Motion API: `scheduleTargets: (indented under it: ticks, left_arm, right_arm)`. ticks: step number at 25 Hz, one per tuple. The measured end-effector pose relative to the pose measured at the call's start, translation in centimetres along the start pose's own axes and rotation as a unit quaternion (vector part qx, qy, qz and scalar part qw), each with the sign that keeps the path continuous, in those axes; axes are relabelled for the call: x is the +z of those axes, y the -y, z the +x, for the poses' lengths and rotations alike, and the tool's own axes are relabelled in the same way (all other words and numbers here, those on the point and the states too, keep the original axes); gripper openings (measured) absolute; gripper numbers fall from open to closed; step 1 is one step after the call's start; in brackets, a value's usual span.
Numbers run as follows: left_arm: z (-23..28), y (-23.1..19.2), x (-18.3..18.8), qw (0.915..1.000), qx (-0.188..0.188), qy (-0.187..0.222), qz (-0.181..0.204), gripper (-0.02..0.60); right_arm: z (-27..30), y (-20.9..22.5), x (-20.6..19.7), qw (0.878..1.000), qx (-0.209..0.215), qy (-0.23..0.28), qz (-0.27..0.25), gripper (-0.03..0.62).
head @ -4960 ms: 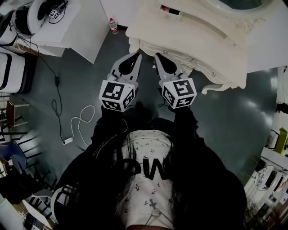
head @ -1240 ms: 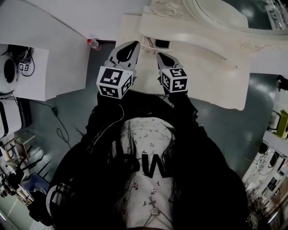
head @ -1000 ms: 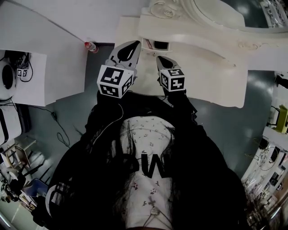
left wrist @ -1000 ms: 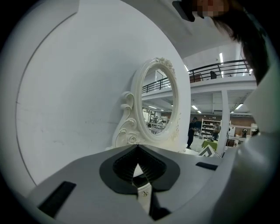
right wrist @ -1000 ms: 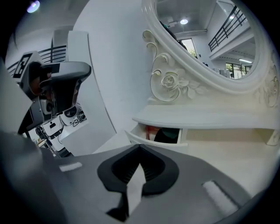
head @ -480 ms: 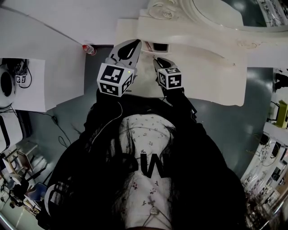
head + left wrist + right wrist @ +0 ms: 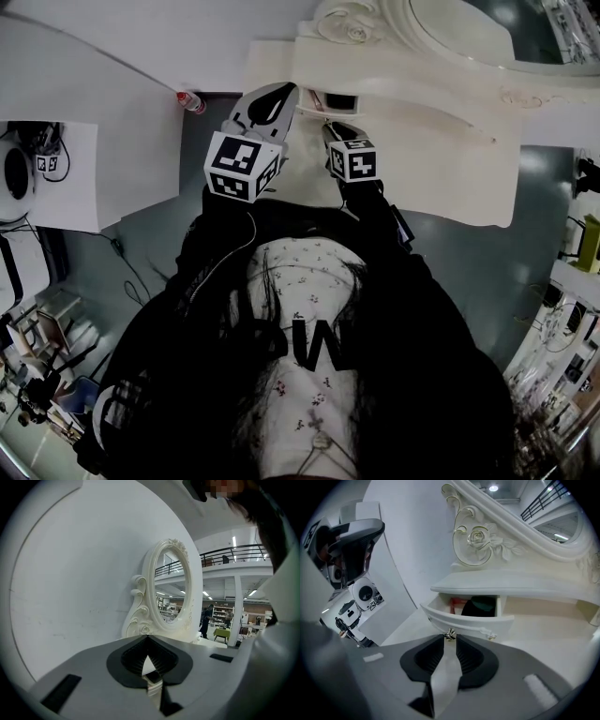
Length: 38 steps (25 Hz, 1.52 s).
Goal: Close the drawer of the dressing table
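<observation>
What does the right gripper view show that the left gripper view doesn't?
Only the right gripper view shows the open drawer, its dark and red contents, its knob right at the jaw tips, and a side desk with equipment. Only the left gripper view shows a hall with shelves and a green table. Both show the carved mirror and a white wall.

Drawer [image 7: 465, 620] stands open at the tabletop's [image 7: 450, 178] back, below the mirror [image 7: 171, 590], items inside. Its knob [image 7: 450, 633] sits between the right claw [image 7: 450, 639] tips. Left claw [image 7: 272, 98] just left. Bottle [image 7: 190, 101] on floor [image 7: 141, 239], left of the tabletop.
</observation>
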<state>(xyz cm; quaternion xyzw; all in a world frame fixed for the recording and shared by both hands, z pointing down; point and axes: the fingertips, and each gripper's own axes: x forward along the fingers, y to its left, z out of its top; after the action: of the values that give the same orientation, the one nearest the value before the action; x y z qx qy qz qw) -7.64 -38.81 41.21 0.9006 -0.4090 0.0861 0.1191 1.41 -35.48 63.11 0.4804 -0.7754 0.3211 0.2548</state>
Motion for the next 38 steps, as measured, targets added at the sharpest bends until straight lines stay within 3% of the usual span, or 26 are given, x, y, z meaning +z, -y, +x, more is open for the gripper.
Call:
scheduleTargets:
  ticks: [38]
  left_arm:
    - [-0.7, -1.6, -1.0, 0.9997, 0.022, -0.009, -0.009, 0.000]
  right_arm:
    - [2.7, 1.7, 2.9, 0.999, -0.013, 0.033, 0.016, 0.087]
